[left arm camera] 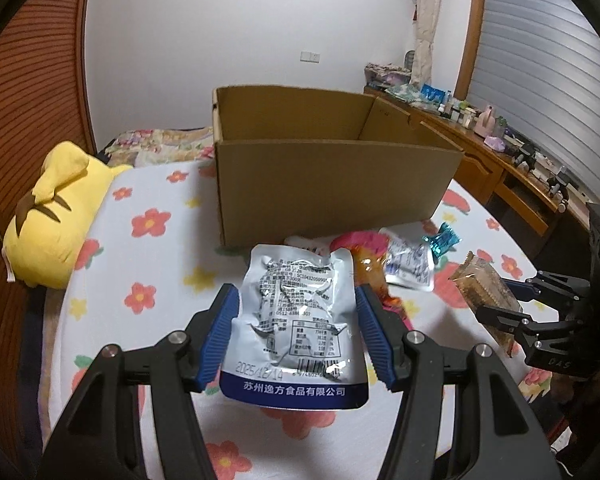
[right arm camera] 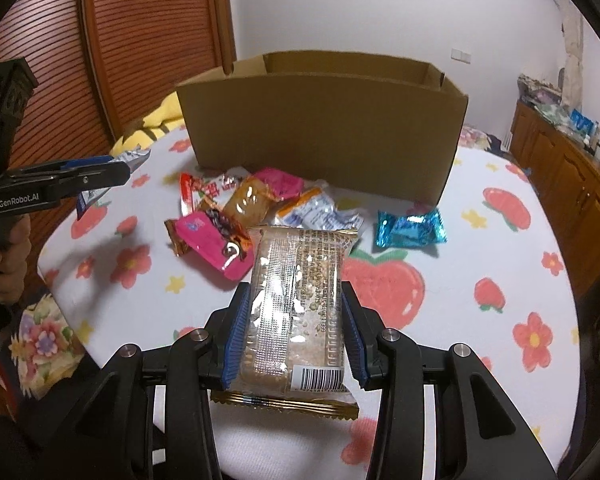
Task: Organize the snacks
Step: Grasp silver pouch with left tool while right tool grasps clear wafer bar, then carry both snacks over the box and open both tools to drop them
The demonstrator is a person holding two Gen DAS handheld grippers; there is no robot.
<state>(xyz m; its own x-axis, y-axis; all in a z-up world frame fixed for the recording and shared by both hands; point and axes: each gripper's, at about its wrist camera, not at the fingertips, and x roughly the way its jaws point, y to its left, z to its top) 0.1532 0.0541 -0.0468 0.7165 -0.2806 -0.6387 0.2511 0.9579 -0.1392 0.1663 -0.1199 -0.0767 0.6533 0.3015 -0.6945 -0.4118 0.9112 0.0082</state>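
Observation:
My left gripper [left arm camera: 296, 304] is shut on a silver-white snack pouch [left arm camera: 296, 320] with a blue bottom band, held above the flowered bedsheet. My right gripper [right arm camera: 294, 304] is shut on a clear biscuit pack [right arm camera: 296, 304] with a brown edge; it also shows in the left wrist view [left arm camera: 488, 292]. An open cardboard box [right arm camera: 320, 136] stands on the bed beyond both grippers, also seen in the left wrist view [left arm camera: 328, 184]. A pile of snacks lies before it: pink packs [right arm camera: 216, 244], an orange pack [right arm camera: 246, 202], a silver pack [right arm camera: 320, 212], a teal candy pack [right arm camera: 412, 228].
A yellow plush toy [left arm camera: 56, 216] lies at the bed's left. A wooden desk [left arm camera: 500, 168] with clutter runs along the right wall. A wooden slatted door [right arm camera: 140, 40] stands at the left. The left gripper shows at the right wrist view's left edge [right arm camera: 112, 172].

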